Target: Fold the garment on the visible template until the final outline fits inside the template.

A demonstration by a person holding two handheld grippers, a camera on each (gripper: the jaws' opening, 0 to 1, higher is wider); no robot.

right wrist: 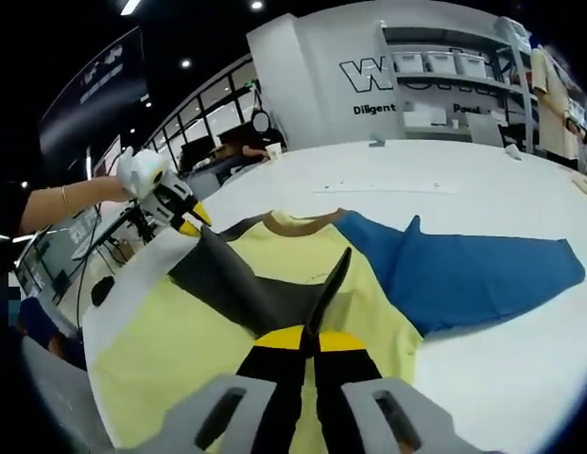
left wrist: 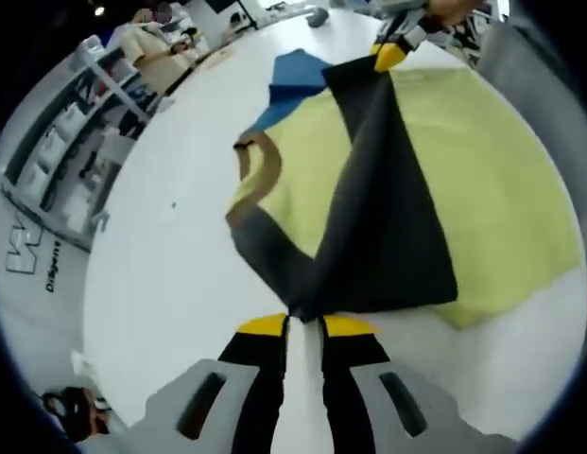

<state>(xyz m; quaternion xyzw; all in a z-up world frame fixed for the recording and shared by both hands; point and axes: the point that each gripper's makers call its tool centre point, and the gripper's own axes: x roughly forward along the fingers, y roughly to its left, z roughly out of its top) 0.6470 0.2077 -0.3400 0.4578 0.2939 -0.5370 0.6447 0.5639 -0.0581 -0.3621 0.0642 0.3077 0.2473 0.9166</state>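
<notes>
1. A two-tone garment (left wrist: pixel 501 180), pale yellow with dark grey panels and a tan collar (left wrist: pixel 263 170), lies across the white worktop (left wrist: pixel 170 284), and I hold a dark grey sleeve (left wrist: pixel 383 218) of it stretched between my two grippers.

2. My left gripper (left wrist: pixel 303 324) has its jaws pressed together on one end of that dark fabric, lifted just off the worktop; my right gripper (left wrist: pixel 389 55) shows at the far end of the same strip in the left gripper view.

3. In the right gripper view, my right gripper (right wrist: pixel 306 335) pinches the dark sleeve (right wrist: pixel 246 284) with its jaws closed on the cloth, and my left gripper (right wrist: pixel 184 219) grips the opposite corner near the worktop's edge.

4. A blue sheet (right wrist: pixel 463 274), which I take to be the template, lies flat beside and partly under the yellow cloth, its far side uncovered.

5. Risk, as I judge it: the garment sits mostly off the blue sheet, so a fold laid here may land outside its outline.

6. Pulling the sleeve taut between both grippers could drag the yellow body sideways, or shift the blue sheet with it.

7. Either pinch holds only a thin edge; a slip would drop the sleeve into a crooked crease.
</notes>
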